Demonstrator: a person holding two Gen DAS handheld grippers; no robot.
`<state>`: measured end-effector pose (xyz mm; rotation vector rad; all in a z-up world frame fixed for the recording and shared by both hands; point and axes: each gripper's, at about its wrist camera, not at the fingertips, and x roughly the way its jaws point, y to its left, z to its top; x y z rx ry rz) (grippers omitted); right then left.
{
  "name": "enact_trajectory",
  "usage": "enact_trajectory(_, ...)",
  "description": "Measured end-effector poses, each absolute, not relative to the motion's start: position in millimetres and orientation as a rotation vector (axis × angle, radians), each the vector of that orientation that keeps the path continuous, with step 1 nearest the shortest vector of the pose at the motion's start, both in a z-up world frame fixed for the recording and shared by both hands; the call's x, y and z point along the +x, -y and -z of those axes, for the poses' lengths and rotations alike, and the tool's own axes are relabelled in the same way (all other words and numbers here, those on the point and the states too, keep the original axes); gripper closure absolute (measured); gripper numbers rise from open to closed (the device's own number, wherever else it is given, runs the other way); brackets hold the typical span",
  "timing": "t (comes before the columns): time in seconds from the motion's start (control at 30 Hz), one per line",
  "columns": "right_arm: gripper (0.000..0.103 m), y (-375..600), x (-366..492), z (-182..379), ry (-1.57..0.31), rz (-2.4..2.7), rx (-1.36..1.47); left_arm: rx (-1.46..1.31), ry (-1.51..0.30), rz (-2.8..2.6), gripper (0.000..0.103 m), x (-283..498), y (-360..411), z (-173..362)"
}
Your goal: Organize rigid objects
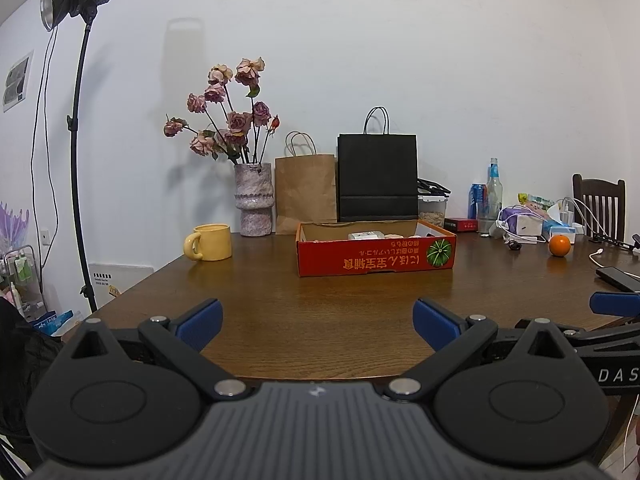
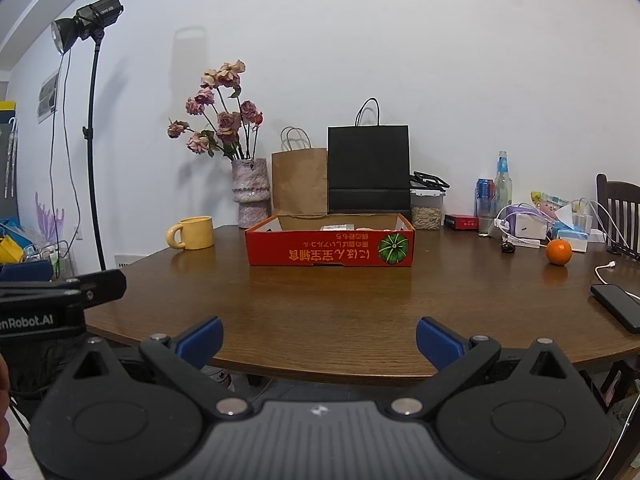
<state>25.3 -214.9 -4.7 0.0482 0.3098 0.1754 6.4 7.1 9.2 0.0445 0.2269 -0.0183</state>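
A shallow red cardboard box (image 1: 376, 254) with a green pumpkin picture sits mid-table on the brown wooden table (image 1: 304, 320); it also shows in the right wrist view (image 2: 330, 246). A few pale boxed items (image 1: 366, 235) lie inside it. A yellow mug (image 1: 209, 242) stands left of the box, and an orange (image 1: 559, 245) lies to the right. My left gripper (image 1: 318, 322) is open and empty over the table's near edge. My right gripper (image 2: 319, 340) is open and empty just short of the near edge.
A vase of dried roses (image 1: 253, 199), a brown paper bag (image 1: 305, 194) and a black bag (image 1: 377, 178) stand behind the box. Bottles, a can, chargers and cables (image 1: 520, 220) crowd the back right. A phone (image 2: 618, 306) lies at the right edge. A light stand (image 1: 80, 152) stands left.
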Motion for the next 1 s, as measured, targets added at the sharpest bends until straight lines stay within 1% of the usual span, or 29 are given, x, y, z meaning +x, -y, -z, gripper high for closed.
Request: enact_trajectory(1.0, 0.000, 217.9, 26.0, 7.7, -0.316, -0.170, 0.052, 0.042, -0.223, 0.029, 0.000, 6.6, -7.7, -5.9)
